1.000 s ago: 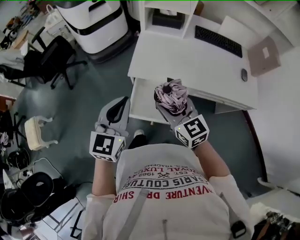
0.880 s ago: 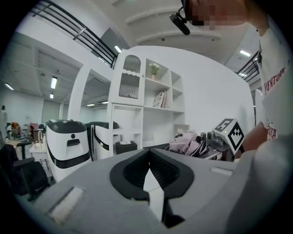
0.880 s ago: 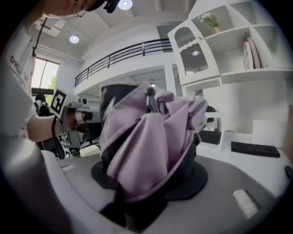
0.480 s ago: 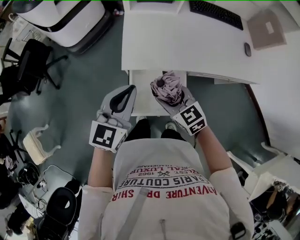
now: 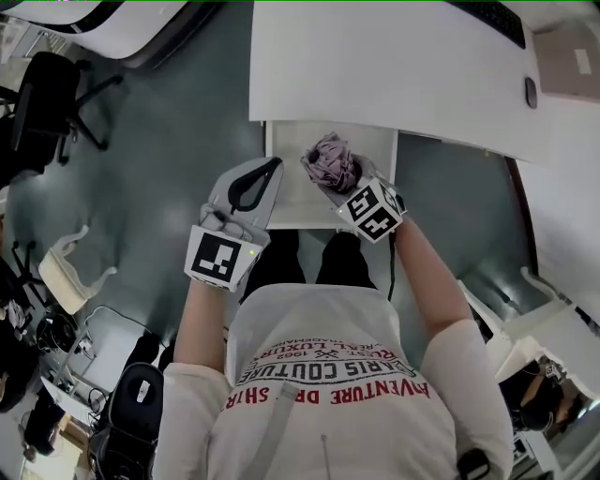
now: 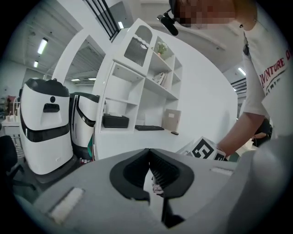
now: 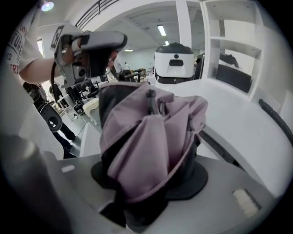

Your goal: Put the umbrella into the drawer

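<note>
A folded mauve umbrella [image 5: 330, 161] [image 7: 151, 132] is bundled between the jaws of my right gripper [image 5: 339, 176] [image 7: 151, 176], which is shut on it. It hangs over the open white drawer [image 5: 377, 139] under the desk [image 5: 375, 66], tilted steeply down. Whether it touches the drawer floor I cannot tell. My left gripper [image 5: 275, 167] [image 6: 149, 153] is shut with nothing in it, its tips meeting. It hovers at the drawer's left front corner, beside the right gripper.
A mouse [image 5: 531, 91] and a keyboard [image 5: 492, 14] lie on the desk's far right. A black chair [image 5: 42, 103] and a white stool [image 5: 66, 272] stand on the floor at the left. The person's legs are just in front of the drawer.
Both grippers have come down and forward; the umbrella has gone from above the desk edge to over the open drawer. The right gripper has tipped further downward.
</note>
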Demonstrator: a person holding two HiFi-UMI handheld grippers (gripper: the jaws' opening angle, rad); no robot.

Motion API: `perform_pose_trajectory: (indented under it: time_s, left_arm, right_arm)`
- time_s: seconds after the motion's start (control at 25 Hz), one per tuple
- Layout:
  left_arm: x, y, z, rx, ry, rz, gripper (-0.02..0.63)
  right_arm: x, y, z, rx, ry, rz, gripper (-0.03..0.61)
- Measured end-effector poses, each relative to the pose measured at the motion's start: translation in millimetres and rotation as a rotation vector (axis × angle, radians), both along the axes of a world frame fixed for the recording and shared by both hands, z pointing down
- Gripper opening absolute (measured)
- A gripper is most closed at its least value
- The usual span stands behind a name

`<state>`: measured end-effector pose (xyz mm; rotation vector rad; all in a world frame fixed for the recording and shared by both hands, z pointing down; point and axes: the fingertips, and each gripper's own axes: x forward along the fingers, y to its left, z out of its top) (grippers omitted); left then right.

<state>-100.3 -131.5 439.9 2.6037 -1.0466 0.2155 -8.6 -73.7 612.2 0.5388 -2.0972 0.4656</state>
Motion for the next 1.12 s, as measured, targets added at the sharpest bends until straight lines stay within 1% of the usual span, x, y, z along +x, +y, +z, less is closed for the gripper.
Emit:
perform_pose_trajectory:
  time_s: [0.16,0.32,0.56,0.64,0.84,1.0,1.12]
  left_arm:
    - [-3.6,-4.6,18.8,-0.009,0.012,0.02,0.008]
    - [-14.5,-13.8,43.3,-0.014,-0.002,0.012,0.008]
    - [-13.0,-20.0,79.9,-0.012,-0.037,0.02,0.009]
    - [-11.7,-21.8,90.3,-0.022,-0.041,0.004,0.009]
    - [-14.6,-22.0,99.6,-0.042,-0.001,-0.041,0.011]
    - [-17.8,-23.3,94.0,-0.034,-0.003,-0.058,0.011]
    - [-20.7,-23.1,83.2,-0.018,0.002,-0.068,0.011]
  right_arm:
    - [-2.5,8.2,46.0,-0.073,0.08,-0.078,0.222]
    - [-3.3,9.4,90.6,-0.163,0.15,-0.09,0.222]
    - [0.9,3.1,140.8,-0.186,0.2,-0.112,0.222]
    - [2.6,3.0,149.7,-0.205,0.211,-0.116,0.222]
    - [-2.2,0.1,163.2,-0.211,0.229,-0.101,0.237]
    - [0.1,-4.0,164.3,-0.205,0.228,-0.045,0.288]
    - [2.8,-3.8,158.6,-0.204,0.232,-0.01,0.305]
